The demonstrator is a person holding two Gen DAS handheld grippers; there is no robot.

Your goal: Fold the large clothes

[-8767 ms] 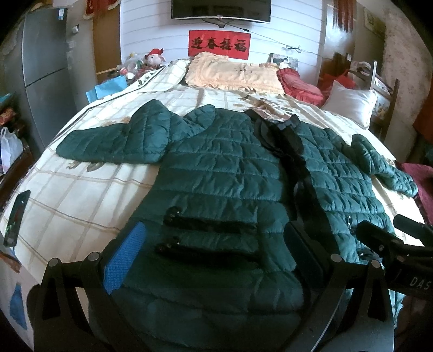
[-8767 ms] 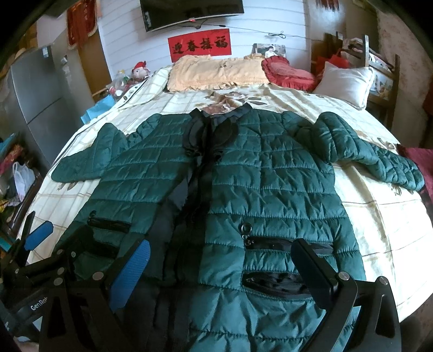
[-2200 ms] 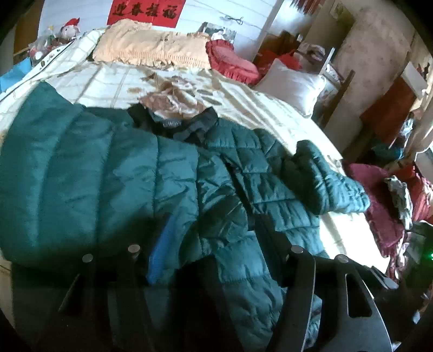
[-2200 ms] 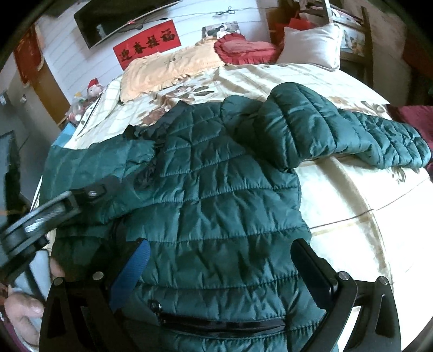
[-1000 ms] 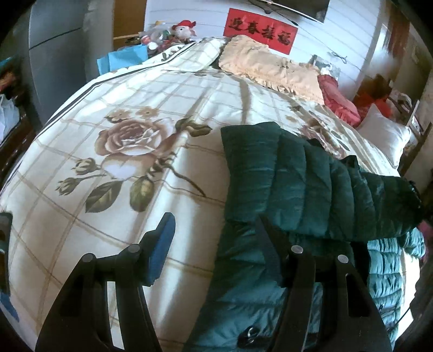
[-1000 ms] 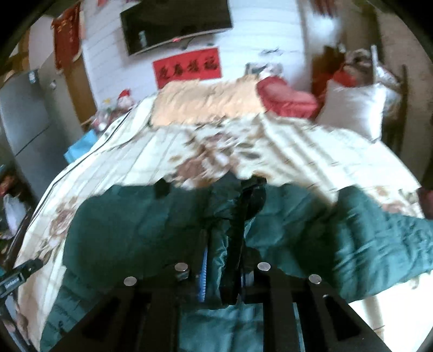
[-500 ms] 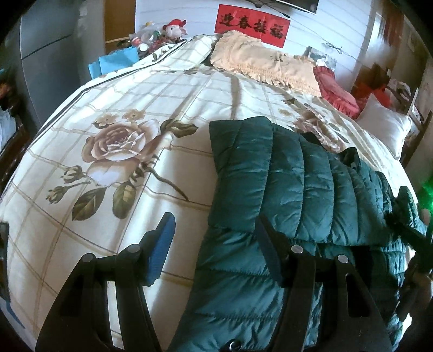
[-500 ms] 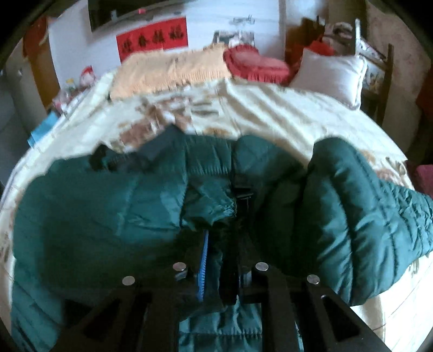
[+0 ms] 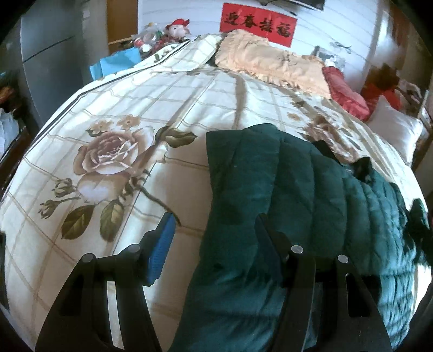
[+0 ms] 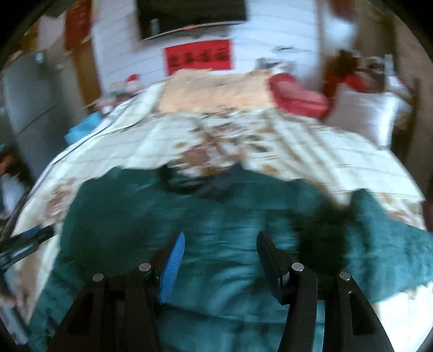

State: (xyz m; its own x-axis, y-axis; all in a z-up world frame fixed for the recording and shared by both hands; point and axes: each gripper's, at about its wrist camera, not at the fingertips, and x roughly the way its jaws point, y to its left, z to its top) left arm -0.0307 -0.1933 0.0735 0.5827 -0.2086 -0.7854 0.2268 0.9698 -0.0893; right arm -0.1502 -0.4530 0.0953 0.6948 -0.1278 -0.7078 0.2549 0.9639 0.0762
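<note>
We judge ourselves between folds: one side of the green quilted jacket (image 9: 305,195) already lies doubled over its body, and our right gripper (image 10: 219,260) is letting go, its jaws opening with padded cloth lying below and between the tips but nothing pinched, as far as the blurred right view shows. Our left gripper (image 9: 213,238) stands with fingers apart and empty; its blue pad (image 9: 159,254) hangs over bare floral bedspread (image 9: 108,151), while the dark finger (image 9: 268,238) sits above the jacket's folded edge, which runs just inside that finger. Both tools pitch steeply downward toward the bed. Just beyond the right gripper's dark finger a sleeve (image 10: 392,238) spreads outward across the cover, not yet folded. So the next move, we think, calls for closing on that sleeve near its end and carrying it across the body. Farther off, past the collar, lie a peach pillow (image 9: 270,62) and a red wall banner (image 9: 257,24).
</note>
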